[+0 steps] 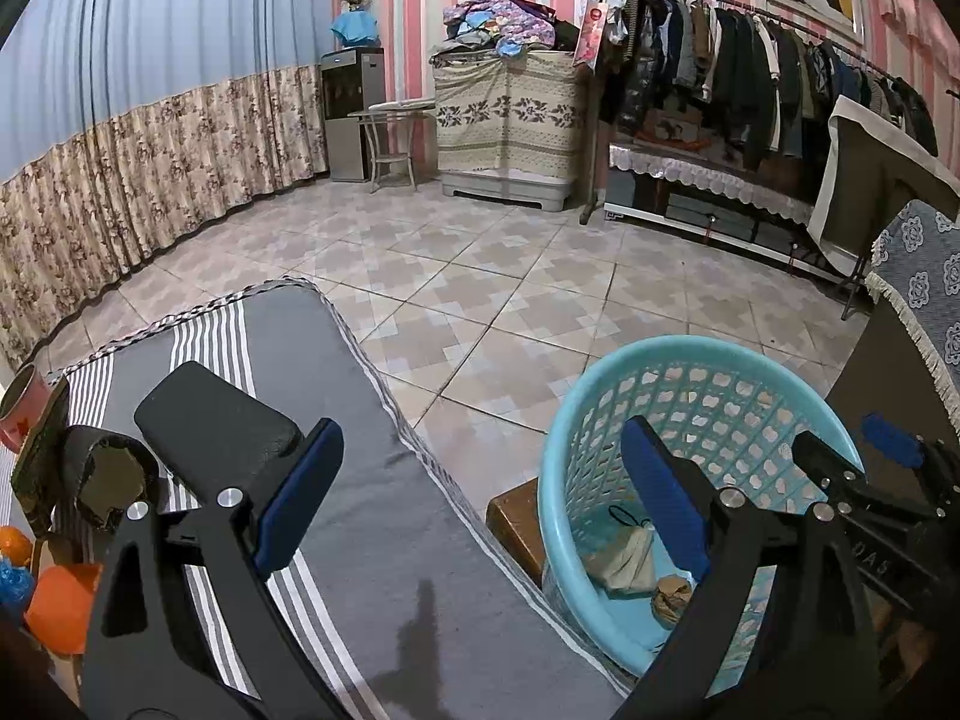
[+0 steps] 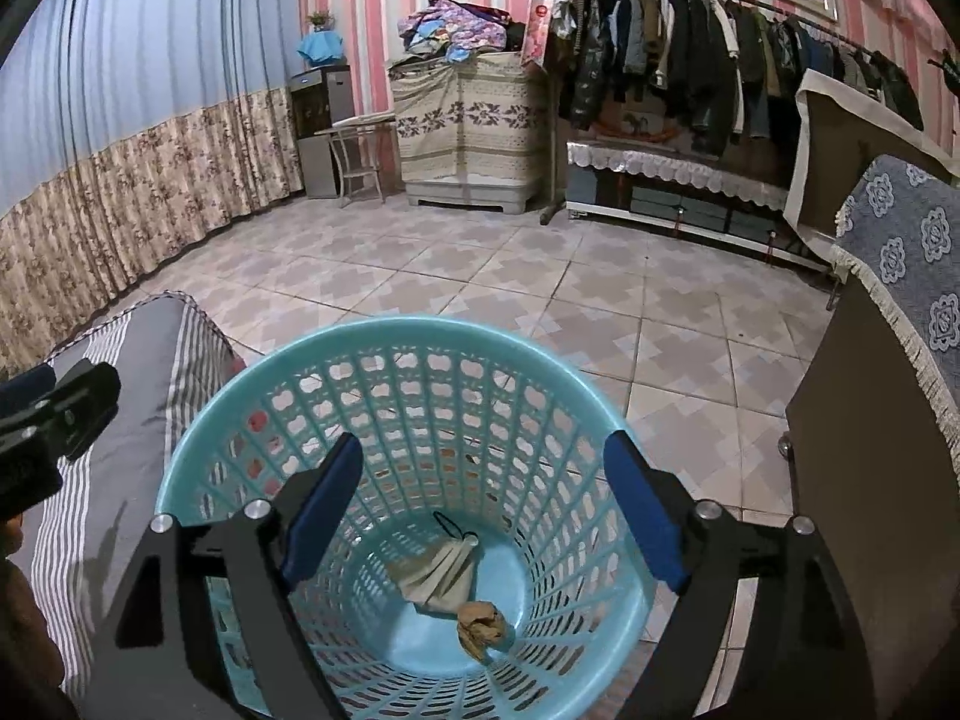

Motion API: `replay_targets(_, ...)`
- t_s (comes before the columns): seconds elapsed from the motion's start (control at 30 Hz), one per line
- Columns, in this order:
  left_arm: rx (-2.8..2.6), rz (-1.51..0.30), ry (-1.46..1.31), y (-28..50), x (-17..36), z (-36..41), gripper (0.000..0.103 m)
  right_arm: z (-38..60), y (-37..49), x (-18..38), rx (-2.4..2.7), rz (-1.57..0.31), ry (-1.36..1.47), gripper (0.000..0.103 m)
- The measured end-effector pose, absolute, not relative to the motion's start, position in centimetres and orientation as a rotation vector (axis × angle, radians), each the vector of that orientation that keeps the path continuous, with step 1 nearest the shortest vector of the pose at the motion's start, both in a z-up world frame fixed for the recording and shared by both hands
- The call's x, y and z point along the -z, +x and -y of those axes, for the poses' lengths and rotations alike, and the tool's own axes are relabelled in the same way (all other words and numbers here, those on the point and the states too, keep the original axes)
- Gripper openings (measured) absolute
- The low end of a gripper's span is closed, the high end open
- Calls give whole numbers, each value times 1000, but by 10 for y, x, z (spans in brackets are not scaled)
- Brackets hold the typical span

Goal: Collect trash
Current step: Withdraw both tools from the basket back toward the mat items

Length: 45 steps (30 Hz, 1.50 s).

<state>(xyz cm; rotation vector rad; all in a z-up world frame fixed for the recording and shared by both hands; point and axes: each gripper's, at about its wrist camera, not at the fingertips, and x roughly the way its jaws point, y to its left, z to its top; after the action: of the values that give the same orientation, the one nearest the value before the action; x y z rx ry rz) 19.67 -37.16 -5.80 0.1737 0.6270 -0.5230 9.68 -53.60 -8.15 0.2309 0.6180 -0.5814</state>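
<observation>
A light blue plastic basket (image 2: 384,354) stands on the floor beside the grey striped table cloth (image 1: 372,516). In it lie a beige folded pouch with a black cord (image 2: 441,570) and a crumpled brown paper ball (image 2: 483,630). My right gripper (image 2: 483,510) is open and empty, right above the basket's mouth. My left gripper (image 1: 480,498) is open and empty, over the table's edge with the basket (image 1: 600,396) at its right. The pouch (image 1: 627,561) and paper ball (image 1: 672,597) also show there.
On the table's left end lie a black pad (image 1: 216,420), a dark wrapper (image 1: 105,480), a pink cup (image 1: 21,408) and orange bags (image 1: 60,606). A dark cabinet (image 2: 870,480) stands right of the basket. A clothes rack (image 2: 720,60) lines the far wall.
</observation>
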Motion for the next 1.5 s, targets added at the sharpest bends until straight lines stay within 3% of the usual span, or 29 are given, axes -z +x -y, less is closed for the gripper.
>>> replay_targets(0.7,535,-628,161,191,53,365,91,527,95,63,595,-622,209,81)
replay_targets(1.5,461,-605,134,201,20,290,91,488,101,27,603,-581,185,81)
